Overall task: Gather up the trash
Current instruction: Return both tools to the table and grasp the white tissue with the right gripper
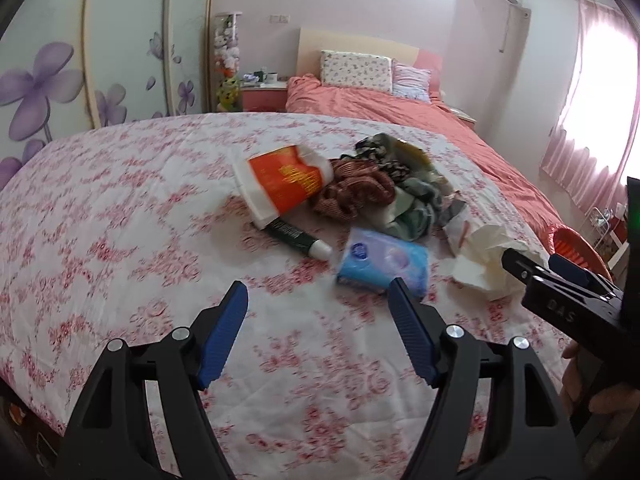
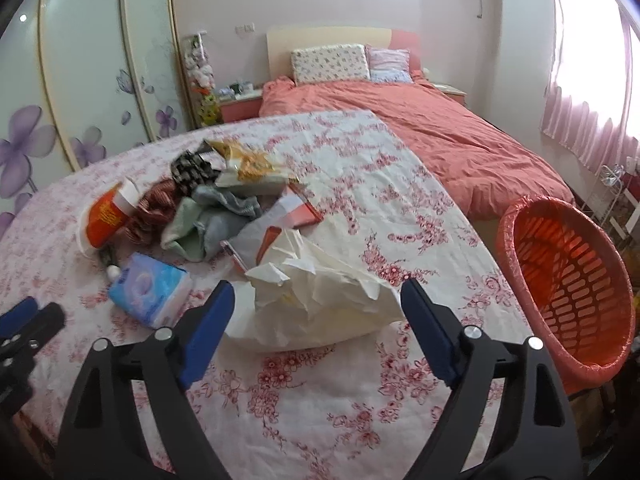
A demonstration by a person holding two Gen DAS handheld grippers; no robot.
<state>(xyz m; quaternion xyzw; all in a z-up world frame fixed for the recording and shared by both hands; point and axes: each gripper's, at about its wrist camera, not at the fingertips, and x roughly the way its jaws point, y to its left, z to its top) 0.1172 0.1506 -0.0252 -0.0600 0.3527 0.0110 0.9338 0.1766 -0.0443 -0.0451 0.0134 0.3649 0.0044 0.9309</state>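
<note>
Right claw (image 2: 318,300) wide, crumpled paper's (image 2: 320,300) near edge hidden.

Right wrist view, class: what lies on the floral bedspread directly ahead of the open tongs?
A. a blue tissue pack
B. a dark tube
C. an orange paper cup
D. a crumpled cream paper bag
D: the crumpled cream paper bag sits ahead of the right tongs, whose jaws stand apart around it without touching.

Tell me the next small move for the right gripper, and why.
Probably ease the right gripper forward and close on the crumpled paper: its jaws stand open with nothing gripped, the paper lies right ahead, and the orange basket waits beside the bed.
</note>
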